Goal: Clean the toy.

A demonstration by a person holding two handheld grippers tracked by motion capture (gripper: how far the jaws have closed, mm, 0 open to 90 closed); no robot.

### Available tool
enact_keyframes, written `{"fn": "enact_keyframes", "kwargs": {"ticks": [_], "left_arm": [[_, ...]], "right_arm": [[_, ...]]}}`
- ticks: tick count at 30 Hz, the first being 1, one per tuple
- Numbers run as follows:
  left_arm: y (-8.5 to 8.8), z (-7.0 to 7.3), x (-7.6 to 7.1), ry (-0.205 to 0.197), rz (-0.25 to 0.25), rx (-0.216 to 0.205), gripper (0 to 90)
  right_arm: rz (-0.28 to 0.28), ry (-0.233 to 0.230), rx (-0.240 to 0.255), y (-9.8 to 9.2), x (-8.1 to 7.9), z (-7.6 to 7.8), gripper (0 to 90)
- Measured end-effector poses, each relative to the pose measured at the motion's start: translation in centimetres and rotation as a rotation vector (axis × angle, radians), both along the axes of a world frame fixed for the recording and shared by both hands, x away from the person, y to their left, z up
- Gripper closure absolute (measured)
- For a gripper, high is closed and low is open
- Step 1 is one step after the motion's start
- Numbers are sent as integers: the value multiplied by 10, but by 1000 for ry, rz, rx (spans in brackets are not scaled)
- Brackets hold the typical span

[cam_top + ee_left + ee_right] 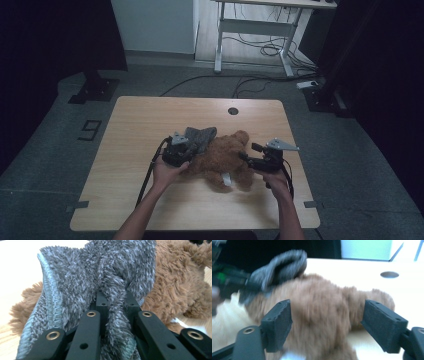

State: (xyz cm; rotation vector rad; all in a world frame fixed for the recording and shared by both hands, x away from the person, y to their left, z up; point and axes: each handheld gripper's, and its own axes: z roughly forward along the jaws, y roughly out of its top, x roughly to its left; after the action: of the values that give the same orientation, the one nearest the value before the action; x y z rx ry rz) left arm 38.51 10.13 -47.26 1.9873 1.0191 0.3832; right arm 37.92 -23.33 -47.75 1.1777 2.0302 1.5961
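Left forearm: comes in from the bottom edge of the high view, its hand wrapped round the left gripper (176, 151) at the near left of the brown plush bear (225, 159).
Left gripper: its jaws are pinched tight on a fold of the grey fuzzy cloth (100, 282); in the left gripper view the pile bulges up between the two black jaws and a stitched pale hem runs down the left side.
Right forearm: enters at the bottom right of the high view, hand on the right gripper (250, 155), which sits just beside the bear's right end, a grey three-cornered plate on top.
Right gripper: jaws stand wide apart and press on nothing; in the right gripper view (325, 322) the brown fur lies beyond and between the two ribbed pads, blurred.
Plush bear: lies on its side near the middle of the wooden table (150, 120), between the two grippers, with a small white tag at its near edge.
Grey cloth: lies against the bear's far left part, partly on the table behind the left gripper.
Table: a round cable hole (233, 111) near the far edge.
Beyond: grey floor, loose cables (260, 50), and the white legs of a desk (220, 40).
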Motion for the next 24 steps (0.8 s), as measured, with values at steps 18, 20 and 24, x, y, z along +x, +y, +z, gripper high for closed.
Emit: {"fn": "enact_keyframes", "kwargs": {"ticks": [18,20,24], "left_arm": [[7,-8,-25,-9,-33,-88,790],[8,-8,-27,-6,-37,-103,786],[8,3,-30,-1,-46,-130,781]], "right_arm": [[104,184,-79,34,25,-25,326],[113,170,-63,33,16,-29,437],[112,122,-72,33,3,-36,518]]}}
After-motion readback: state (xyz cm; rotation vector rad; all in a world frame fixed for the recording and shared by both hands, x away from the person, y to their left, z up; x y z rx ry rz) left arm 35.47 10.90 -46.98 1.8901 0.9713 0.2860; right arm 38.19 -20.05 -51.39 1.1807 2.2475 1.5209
